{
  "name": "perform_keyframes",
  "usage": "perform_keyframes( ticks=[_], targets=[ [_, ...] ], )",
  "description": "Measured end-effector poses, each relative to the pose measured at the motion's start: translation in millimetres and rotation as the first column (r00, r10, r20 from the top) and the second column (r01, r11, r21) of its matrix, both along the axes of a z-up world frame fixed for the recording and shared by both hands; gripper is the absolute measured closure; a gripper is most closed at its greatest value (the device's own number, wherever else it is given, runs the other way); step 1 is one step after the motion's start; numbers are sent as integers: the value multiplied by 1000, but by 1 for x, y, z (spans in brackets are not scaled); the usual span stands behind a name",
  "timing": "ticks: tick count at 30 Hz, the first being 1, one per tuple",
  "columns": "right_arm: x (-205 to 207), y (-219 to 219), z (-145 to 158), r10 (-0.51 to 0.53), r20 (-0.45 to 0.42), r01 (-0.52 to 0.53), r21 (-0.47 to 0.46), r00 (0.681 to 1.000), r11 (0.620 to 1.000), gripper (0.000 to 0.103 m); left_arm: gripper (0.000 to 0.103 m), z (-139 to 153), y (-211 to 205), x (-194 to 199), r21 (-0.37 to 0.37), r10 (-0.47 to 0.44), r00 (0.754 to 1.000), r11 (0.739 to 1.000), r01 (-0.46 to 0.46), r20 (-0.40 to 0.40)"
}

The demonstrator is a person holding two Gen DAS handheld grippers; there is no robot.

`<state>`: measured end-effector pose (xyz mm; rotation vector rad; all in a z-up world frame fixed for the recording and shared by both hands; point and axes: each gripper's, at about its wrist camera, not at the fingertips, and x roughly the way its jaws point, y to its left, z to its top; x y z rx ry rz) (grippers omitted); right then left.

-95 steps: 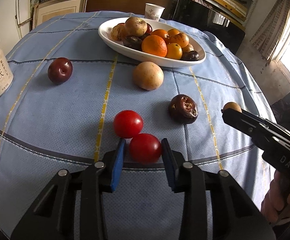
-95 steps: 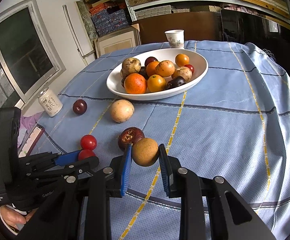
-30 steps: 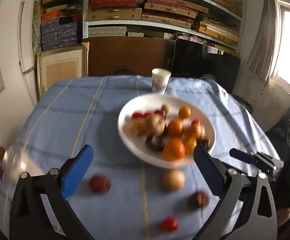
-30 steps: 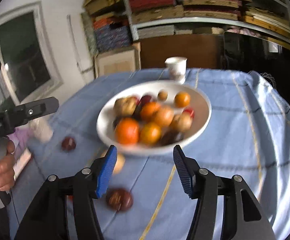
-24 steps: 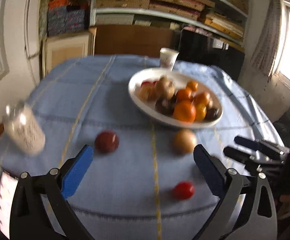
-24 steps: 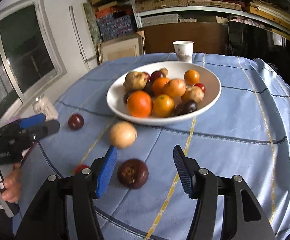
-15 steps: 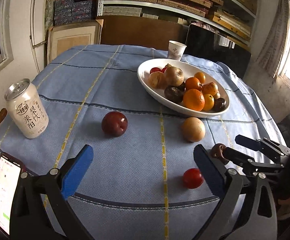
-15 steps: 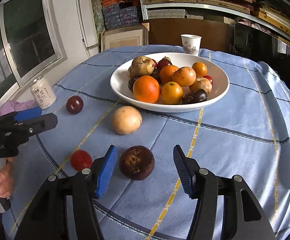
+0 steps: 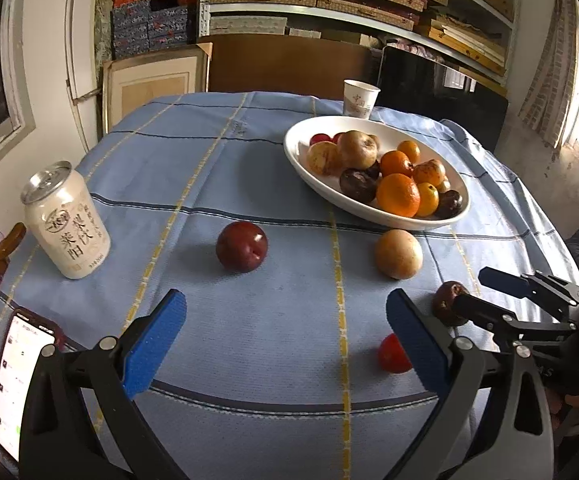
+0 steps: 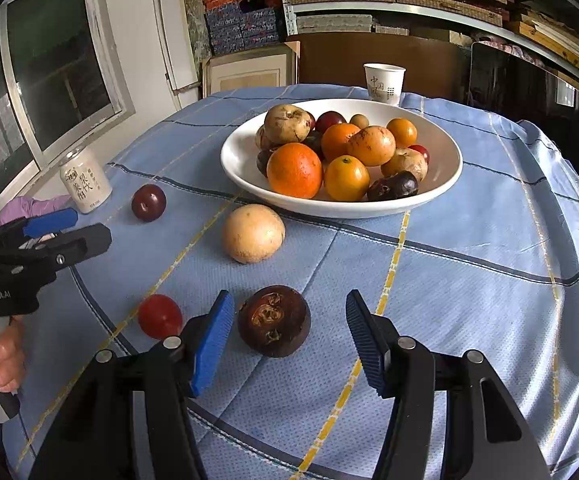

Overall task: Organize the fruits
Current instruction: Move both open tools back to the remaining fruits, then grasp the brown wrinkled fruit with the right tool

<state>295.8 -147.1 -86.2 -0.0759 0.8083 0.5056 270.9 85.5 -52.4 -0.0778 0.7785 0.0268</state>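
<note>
A white bowl (image 9: 301,160) (image 10: 445,176) holds several oranges, pears and dark fruits. On the blue cloth lie a dark red plum (image 9: 241,246) (image 10: 149,202), a tan pear (image 9: 398,254) (image 10: 253,233), a dark brown mangosteen (image 9: 447,304) (image 10: 274,321) and a red tomato (image 9: 391,354) (image 10: 159,316). My left gripper (image 9: 285,332) is open and empty, short of the plum. My right gripper (image 10: 289,332) is open, its jaws either side of the mangosteen, not touching it. The right gripper also shows in the left wrist view (image 9: 489,296).
A white drink can (image 9: 66,220) (image 10: 85,185) stands at the table's left edge. A phone (image 9: 17,384) lies at the near left corner. A paper cup (image 9: 360,97) (image 10: 383,83) stands behind the bowl. Shelves and a framed board stand behind the table.
Both grippers let go of the tomato and the small tan fruit held earlier. They opened, then came down toward the table. The right gripper now straddles the mangosteen.
</note>
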Motion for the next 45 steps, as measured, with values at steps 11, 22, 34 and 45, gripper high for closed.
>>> perform_keyframes(
  ticks=[11,22,34,45],
  targets=[
    [0,7,-6,26,-14,-27,-25,1000,999,44,5,1,6,-3,-10,11,1000,1000,-11,-4],
    [2,13,-13,36,-44,-38,-57,998,998,52,5,1,5,-5,-11,14,1000,1000,-14,-5],
    [1,16,-13,50,-41,-53,-62,998,997,60,5,1,7,-5,-6,20,1000,1000,-20,-8],
    [4,-35,15,-94,-5,94,84,996,992,61,8,-6,-30,-11,-56,-228,973,972,226,-29]
  ],
)
